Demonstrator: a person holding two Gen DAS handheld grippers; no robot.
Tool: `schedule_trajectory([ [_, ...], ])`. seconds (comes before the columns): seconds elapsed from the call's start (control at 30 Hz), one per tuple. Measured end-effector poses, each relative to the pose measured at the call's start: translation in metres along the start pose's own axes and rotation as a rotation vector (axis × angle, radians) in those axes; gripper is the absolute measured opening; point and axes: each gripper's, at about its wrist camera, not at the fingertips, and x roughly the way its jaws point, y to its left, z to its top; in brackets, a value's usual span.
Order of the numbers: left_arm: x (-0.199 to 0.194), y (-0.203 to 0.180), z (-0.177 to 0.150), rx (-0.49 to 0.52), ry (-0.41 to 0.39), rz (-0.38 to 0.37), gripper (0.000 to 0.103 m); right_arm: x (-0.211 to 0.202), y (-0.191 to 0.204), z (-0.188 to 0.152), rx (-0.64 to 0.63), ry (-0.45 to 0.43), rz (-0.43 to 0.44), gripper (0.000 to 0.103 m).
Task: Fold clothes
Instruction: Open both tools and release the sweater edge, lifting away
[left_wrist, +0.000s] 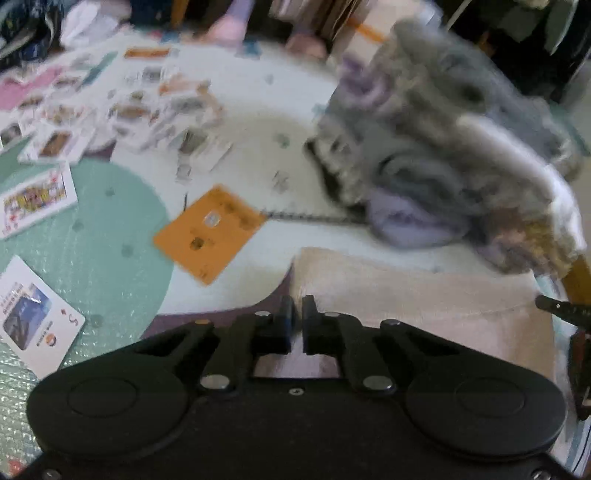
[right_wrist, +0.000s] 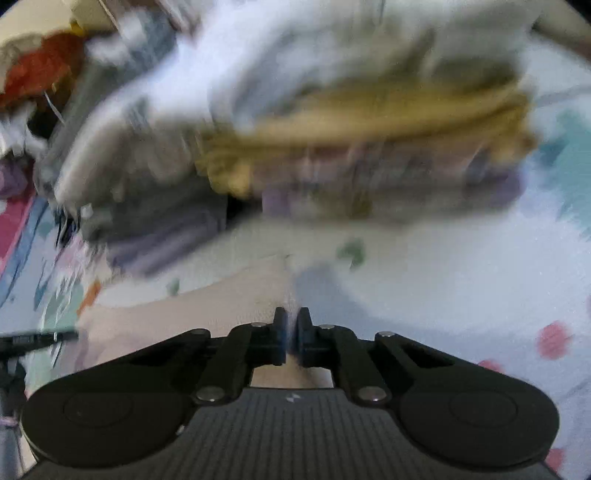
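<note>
1. Cloth of a pale pink colour (left_wrist: 417, 295) lies flat on the play mat (left_wrist: 110, 236), right before both grippers; this garment seems to be the one in work.
2. Left gripper (left_wrist: 297, 317) is at the left corner of the garment's near part. Its jaws are almost together with only a thin gap, and the cloth edge seems to be between them, but I cannot tell for sure that it is pinched.
3. Right gripper (right_wrist: 292, 332) has its jaws nearly closed too, and a raised ridge of the pink cloth (right_wrist: 207, 306) runs into the gap, so it looks clamped on the fabric.
4. Pile of mixed clothes (left_wrist: 443, 147) stands behind the garment, toward the far side of the mat.
5. My judgement: a fold is in hand, with both corners taken. The next move calls for both grippers to travel together and level, so that the edge stays straight.
6. Left view alone shows an orange card (left_wrist: 208, 232) and playing cards (left_wrist: 37, 206) scattered on the mat. Right view alone shows a yellow piece (right_wrist: 369, 125) in the pile. Both views are blurred.
</note>
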Motion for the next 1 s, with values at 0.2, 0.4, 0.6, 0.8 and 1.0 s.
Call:
schedule_trajectory([
  [0.2,0.012,-0.005,0.001,0.096,0.007,0.048,0.002,-0.018,-0.006,0.000,-0.115,-0.030,-0.105,0.006],
  [0.4,0.042,-0.010,-0.002,0.184,0.050,0.128,0.009,0.021,-0.021,-0.009,-0.178,0.075,-0.213,0.007],
  [0.6,0.025,-0.017,-0.007,0.260,0.015,0.185,0.039,-0.003,-0.017,-0.006,-0.165,0.027,-0.222,0.029],
  [0.8,0.000,-0.046,-0.009,0.361,-0.083,0.126,0.036,-0.018,0.005,-0.007,-0.328,-0.047,-0.176,0.031],
  [1.0,0.058,-0.054,-0.001,0.347,0.095,0.104,0.034,0.033,0.030,-0.005,-0.430,0.080,-0.119,0.028],
])
